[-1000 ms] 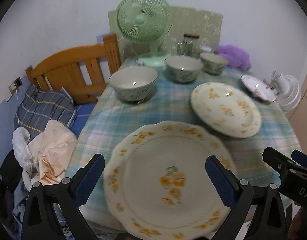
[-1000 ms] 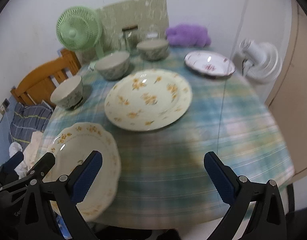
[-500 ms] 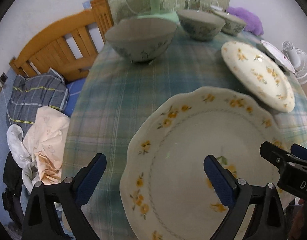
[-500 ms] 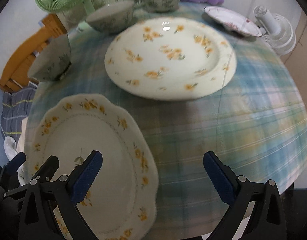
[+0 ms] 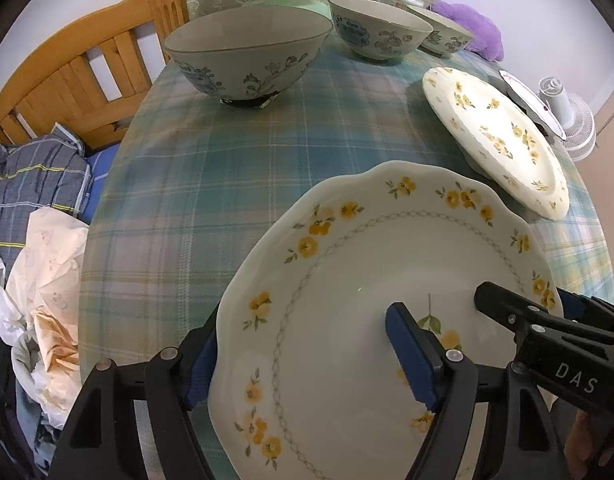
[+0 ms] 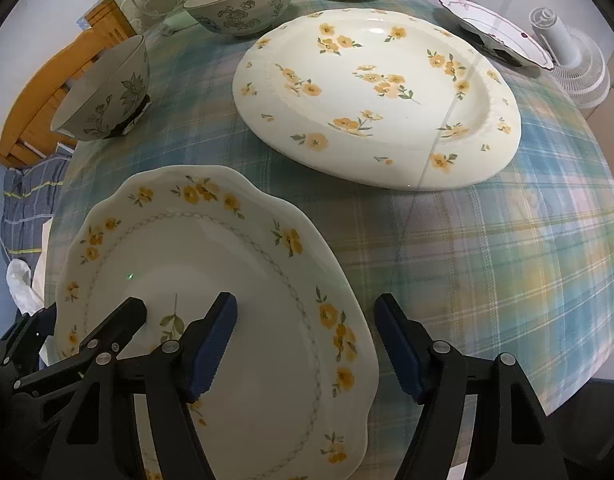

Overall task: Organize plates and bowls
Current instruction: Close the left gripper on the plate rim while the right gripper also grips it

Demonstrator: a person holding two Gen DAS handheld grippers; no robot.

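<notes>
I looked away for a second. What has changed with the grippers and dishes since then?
Both grippers came down onto the scalloped plate: left gripper straddles its left rim, right gripper its right rim, jaws closing, not yet pressing. Bowls, the large plate and tablecloth stayed put.

A: Left wrist view? 
B: Sits just behind the left gripper point(image 5: 307, 354), tilted steeply down and forward over the near edge of the table point(image 5: 235, 168); very close to the scalloped plate point(image 5: 347, 264), bowls far at top.

A: Right wrist? 
B: Same setup behind the right gripper point(image 6: 303, 344), steep downward tilt, a bit further right, close over the scalloped plate point(image 6: 227, 264) with its right rim between the fingers.

A: Overlap? 
B: Both see that plate, the big flowered plate point(image 6: 371, 92), the bowls, and each other's gripper: right gripper point(image 5: 547, 320) at the left view's lower right, left gripper point(image 6: 67, 344) at the right view's lower left
</notes>
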